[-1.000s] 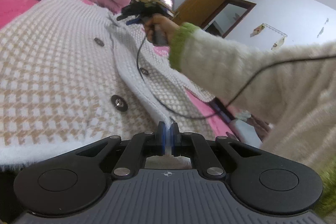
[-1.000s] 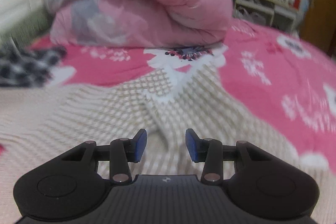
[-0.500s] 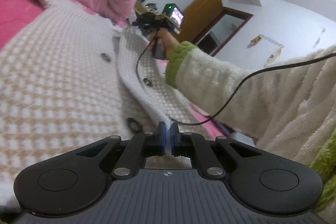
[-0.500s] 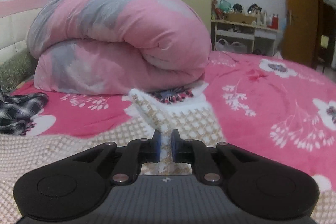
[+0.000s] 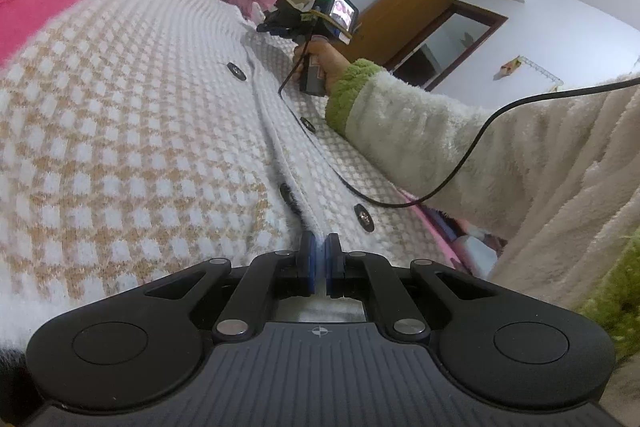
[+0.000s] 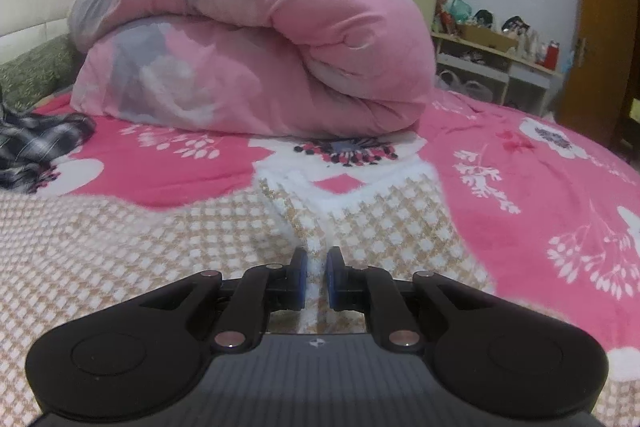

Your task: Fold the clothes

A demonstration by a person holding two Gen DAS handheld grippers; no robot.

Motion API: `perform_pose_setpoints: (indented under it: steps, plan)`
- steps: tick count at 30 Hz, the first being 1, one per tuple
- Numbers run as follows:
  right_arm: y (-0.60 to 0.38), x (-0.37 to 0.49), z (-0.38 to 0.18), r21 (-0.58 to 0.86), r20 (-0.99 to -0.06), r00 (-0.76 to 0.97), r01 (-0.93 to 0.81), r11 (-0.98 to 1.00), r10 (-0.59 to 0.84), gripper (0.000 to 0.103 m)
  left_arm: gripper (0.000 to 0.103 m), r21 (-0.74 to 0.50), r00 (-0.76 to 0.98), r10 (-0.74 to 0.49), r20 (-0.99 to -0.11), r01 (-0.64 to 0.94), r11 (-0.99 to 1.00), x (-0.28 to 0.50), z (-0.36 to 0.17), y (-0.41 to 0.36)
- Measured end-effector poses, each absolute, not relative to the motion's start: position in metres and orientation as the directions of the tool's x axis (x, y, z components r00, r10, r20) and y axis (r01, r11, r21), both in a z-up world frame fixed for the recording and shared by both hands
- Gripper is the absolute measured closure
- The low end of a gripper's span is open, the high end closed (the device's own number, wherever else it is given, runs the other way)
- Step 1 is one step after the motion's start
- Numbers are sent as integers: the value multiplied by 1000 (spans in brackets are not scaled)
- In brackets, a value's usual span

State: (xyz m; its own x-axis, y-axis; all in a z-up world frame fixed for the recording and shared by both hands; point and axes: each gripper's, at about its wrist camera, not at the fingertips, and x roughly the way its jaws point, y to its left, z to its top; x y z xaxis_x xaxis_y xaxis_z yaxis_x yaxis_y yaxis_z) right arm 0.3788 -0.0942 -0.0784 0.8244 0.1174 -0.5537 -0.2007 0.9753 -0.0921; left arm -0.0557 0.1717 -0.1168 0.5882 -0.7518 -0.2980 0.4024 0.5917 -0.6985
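The cardigan [image 5: 132, 131] front edge is pinched by the left gripper [image 5: 319, 263] and right gripper [image 6: 316, 277], jaws narrow. Both ends should be lifted evenly and kept taut. The fold should be laid flat on the bed [image 6: 520, 163].

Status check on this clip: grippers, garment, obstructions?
Left gripper shut on cardigan front edge. Right gripper just closed, pinching cardigan near neckline. Cardigan flat on bed. Rolled duvet beyond, not blocking.
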Motion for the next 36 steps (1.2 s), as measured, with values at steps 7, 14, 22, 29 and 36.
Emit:
perform_pose_setpoints:
  steps: [7,14,22,29,36]
  plan:
    - [-99,356,-58,-98,-586,800,-230,968,130,58,96,-709,593,-735,-328,360,606,-53,-116,172]
    - [-198,219,33,81,-502,818,-278,957,280,58,96,-719,613,-706,-355,303,625,-58,-109,172]
    - [-334,26,84,307,-428,843,-204,929,326,58,92,-678,666,-617,-419,222,701,-75,-91,174]
    - [-304,-96,29,188,-491,777,-347,919,394,57,83,-594,710,-530,-464,195,780,-83,-64,163]
    - [-233,-151,-24,-19,-564,712,-516,856,417,57,81,-450,690,-419,-590,150,880,-66,-66,130]
